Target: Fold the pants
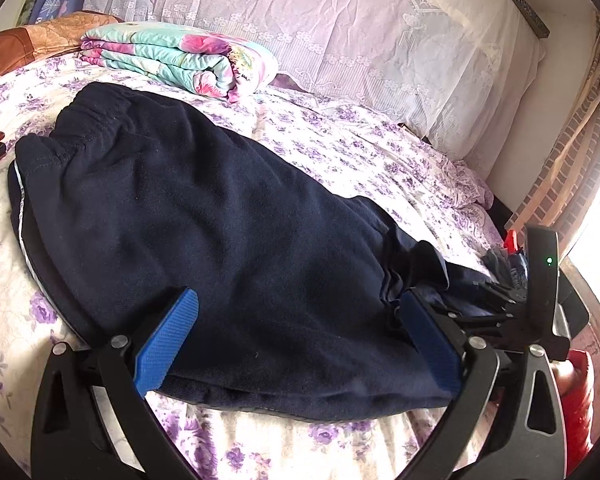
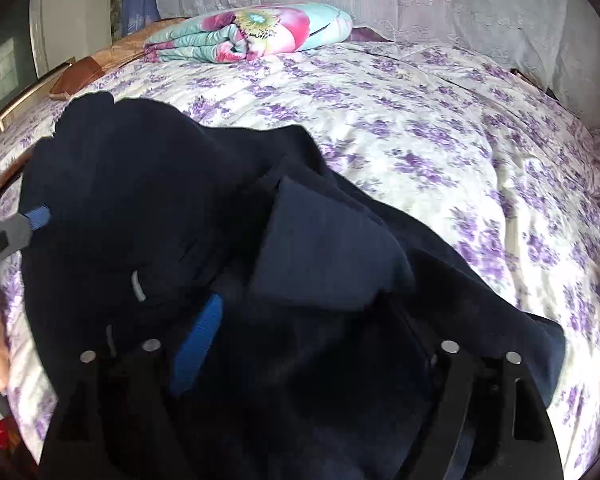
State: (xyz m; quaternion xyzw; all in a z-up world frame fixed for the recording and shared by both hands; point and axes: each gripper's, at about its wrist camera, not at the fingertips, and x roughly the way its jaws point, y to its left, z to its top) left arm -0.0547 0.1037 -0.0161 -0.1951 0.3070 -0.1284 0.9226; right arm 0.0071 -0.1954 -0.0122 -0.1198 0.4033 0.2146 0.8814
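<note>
Black left claw (image 1: 296, 336), ribbed blue pads (image 1: 168, 344), silver screws, green light

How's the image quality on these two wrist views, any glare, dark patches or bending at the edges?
Left wrist view: daylight blows out the right edge beside the brick-patterned curtain, and the lace-covered headboard bows from fisheye bending. Right wrist view: the dark navy pants go nearly black with little fold detail, while the purple-flowered bedsheet is brightly lit and curves at the rim.

Pants (image 1: 220, 216): dark navy, plain, thin pale stripe at side seam. Bed sheet (image 2: 440, 128): cream, purple floral print. Folded quilt (image 1: 180, 60): turquoise, pink flowers. Hand-held gripper pads (image 1: 168, 344): blue, ribbed.
</note>
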